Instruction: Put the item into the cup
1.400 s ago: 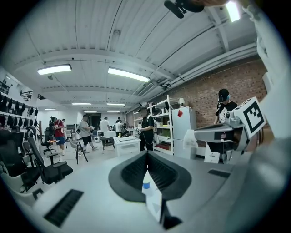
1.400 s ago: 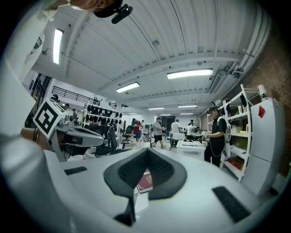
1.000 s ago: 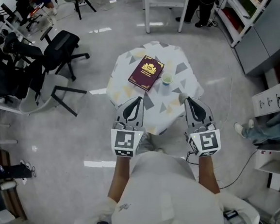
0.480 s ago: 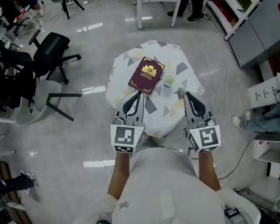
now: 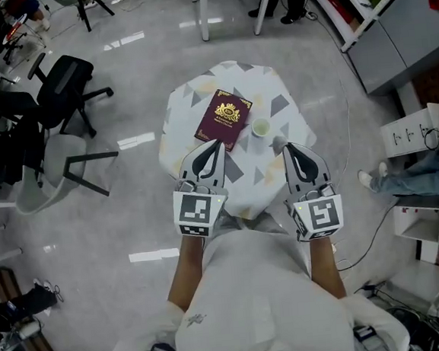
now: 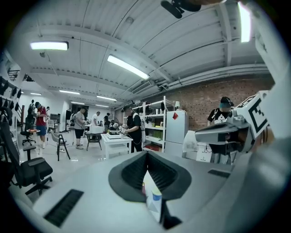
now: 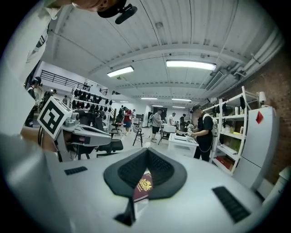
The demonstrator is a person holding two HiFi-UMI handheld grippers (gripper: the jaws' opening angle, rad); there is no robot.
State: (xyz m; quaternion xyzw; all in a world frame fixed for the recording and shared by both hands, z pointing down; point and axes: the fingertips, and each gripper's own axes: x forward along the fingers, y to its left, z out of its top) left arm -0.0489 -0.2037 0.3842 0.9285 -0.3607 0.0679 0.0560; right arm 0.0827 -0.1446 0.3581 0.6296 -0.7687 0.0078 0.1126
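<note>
The left gripper (image 5: pixel 215 145) has its jaws together at the tips, clamped on nothing; only pale patterned cloth shows through the slot between them. The right gripper (image 5: pixel 287 148) is likewise closed and empty. Both hang over the near edge of the small counter (image 5: pixel 190 97), draped in white cloth with grey and yellow triangles. A maroon hardback book with a gold crest (image 5: pixel 223 118) lies ahead, and the small pale cup (image 5: pixel 261 127) stands just beside its right edge. I cannot tell which item is meant. The task looks unstarted: next, one pair of jaws must part and pick up the item.
</note>
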